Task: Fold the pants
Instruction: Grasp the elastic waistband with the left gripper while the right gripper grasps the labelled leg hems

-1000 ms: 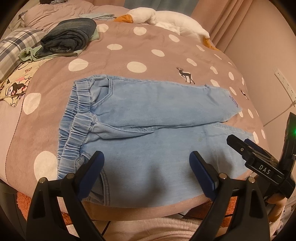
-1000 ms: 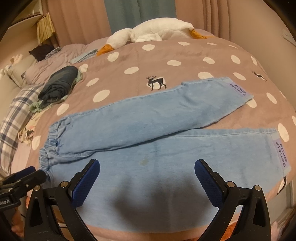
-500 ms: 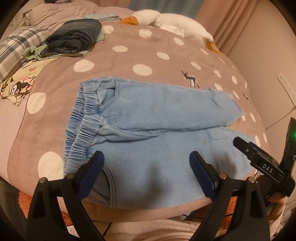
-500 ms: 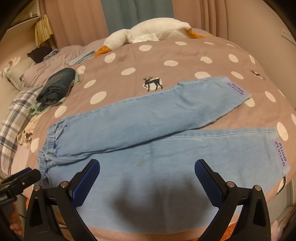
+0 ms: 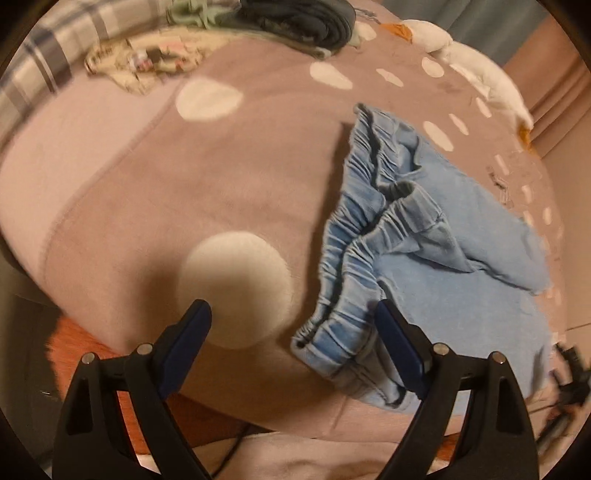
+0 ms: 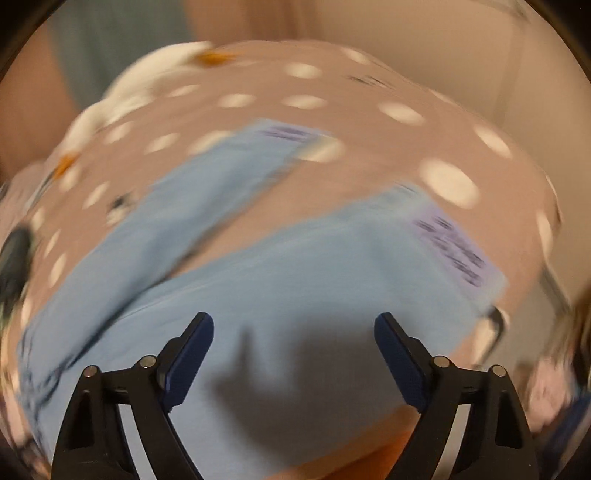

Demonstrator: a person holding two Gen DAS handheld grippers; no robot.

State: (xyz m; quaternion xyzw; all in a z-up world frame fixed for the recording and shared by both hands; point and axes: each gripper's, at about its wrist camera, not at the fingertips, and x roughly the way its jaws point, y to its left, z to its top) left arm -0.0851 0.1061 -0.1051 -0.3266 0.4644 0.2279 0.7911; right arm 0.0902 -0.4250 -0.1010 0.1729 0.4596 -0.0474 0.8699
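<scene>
Light blue denim pants [image 5: 454,266] lie flat on a pink polka-dot blanket [image 5: 155,206], legs spread apart. Their elastic waistband [image 5: 343,273] is at the near right in the left wrist view. My left gripper [image 5: 293,332] is open and empty, just before the waistband's near corner. In the blurred right wrist view the pants [image 6: 295,288] fill the middle, with a purple hem label [image 6: 454,251] at the right. My right gripper [image 6: 293,339] is open and empty above the near leg.
Folded dark clothes [image 5: 303,22] and a patterned cloth [image 5: 147,62] lie at the far side of the bed. A white goose plush [image 5: 476,70] lies at the far right. The bed's front edge and an orange rug [image 5: 110,354] are below the left gripper.
My left gripper has swung left to the waistband end. My right gripper has swung right toward the leg hems, blurring its view. Both stay open.
</scene>
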